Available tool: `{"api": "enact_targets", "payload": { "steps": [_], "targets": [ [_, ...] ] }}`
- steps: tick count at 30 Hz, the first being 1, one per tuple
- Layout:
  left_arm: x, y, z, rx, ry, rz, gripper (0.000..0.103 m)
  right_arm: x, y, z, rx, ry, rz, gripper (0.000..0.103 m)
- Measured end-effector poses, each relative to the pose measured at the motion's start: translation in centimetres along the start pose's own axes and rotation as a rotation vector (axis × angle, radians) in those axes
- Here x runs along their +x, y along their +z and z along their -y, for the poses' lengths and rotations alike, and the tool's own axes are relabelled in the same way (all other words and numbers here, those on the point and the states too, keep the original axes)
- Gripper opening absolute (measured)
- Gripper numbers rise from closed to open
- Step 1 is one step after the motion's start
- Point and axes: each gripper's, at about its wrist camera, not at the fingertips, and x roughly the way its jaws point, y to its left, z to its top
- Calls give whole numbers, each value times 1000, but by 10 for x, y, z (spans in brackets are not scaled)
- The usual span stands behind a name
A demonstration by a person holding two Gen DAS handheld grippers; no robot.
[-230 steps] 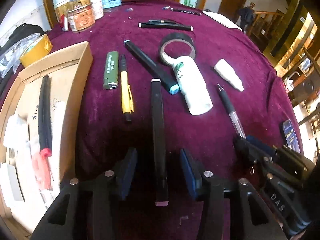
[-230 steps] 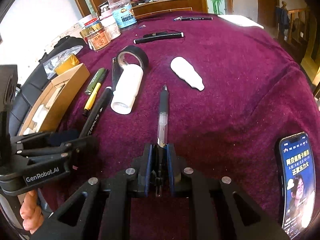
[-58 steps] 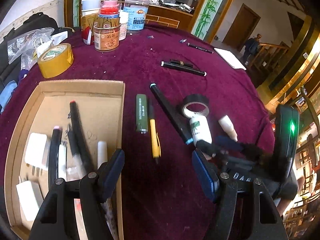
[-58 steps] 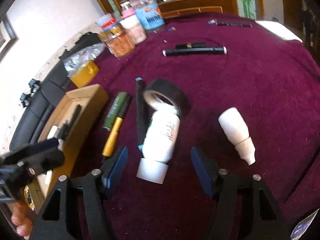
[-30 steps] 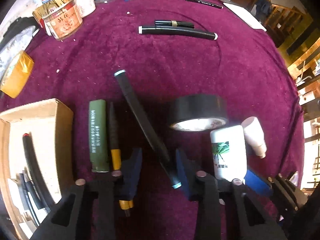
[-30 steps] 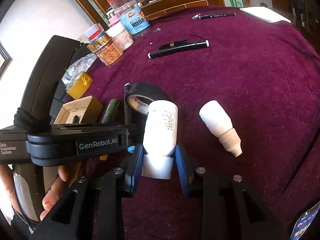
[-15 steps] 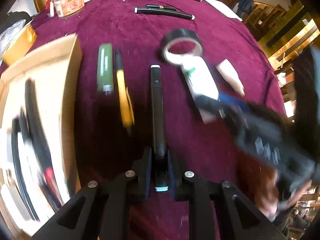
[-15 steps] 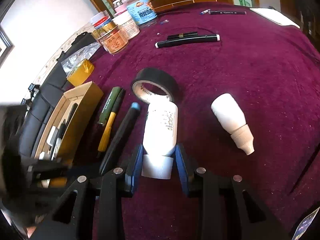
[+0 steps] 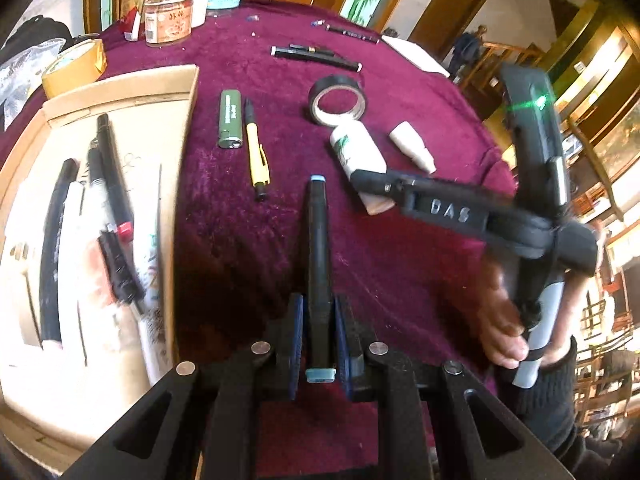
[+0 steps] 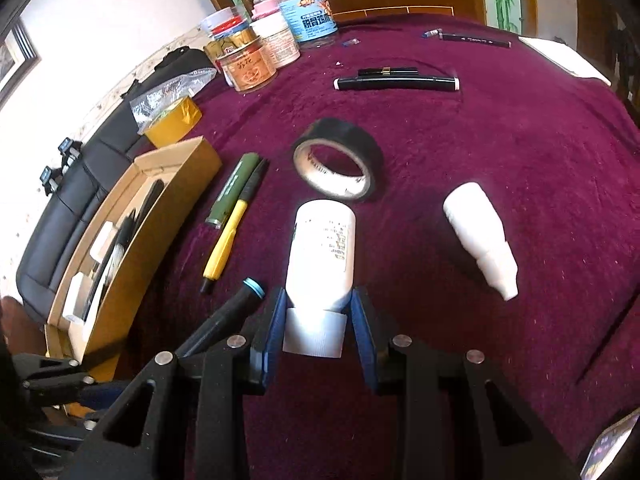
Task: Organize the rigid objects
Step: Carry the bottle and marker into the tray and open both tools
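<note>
Where readable, "DAS" on hand-held gripper (image 9: 372, 182)

Bright daylight falls on the scene from the left. It blows out the inside of the cardboard box (image 9: 120, 208) to near white in the left wrist view, where the pens in it smear with motion blur. The white bottle (image 10: 322, 256) glares in the right wrist view. A dark shadow lies on the counter (image 9: 400, 264) before the left tongs (image 9: 320, 340). Both fisheye views bend straight lines and darken to black at the corners.
</note>
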Motion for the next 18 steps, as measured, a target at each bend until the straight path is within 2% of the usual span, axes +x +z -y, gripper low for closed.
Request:
{"api": "enact_targets", "payload": {
  "steps": [6,13,18],
  "targets": [
    [-31,-3,-15,-15,-21,61,14,-12,-18,-20,-14,1,7,32],
    [-34,-7,-23,-39,-39,83,14,-20,-23,-34,-2,25,22,32],
    [-54,-2,-33,-65,-15,143,14,-35,-21,-43,4,59,54,32]
  ]
}}
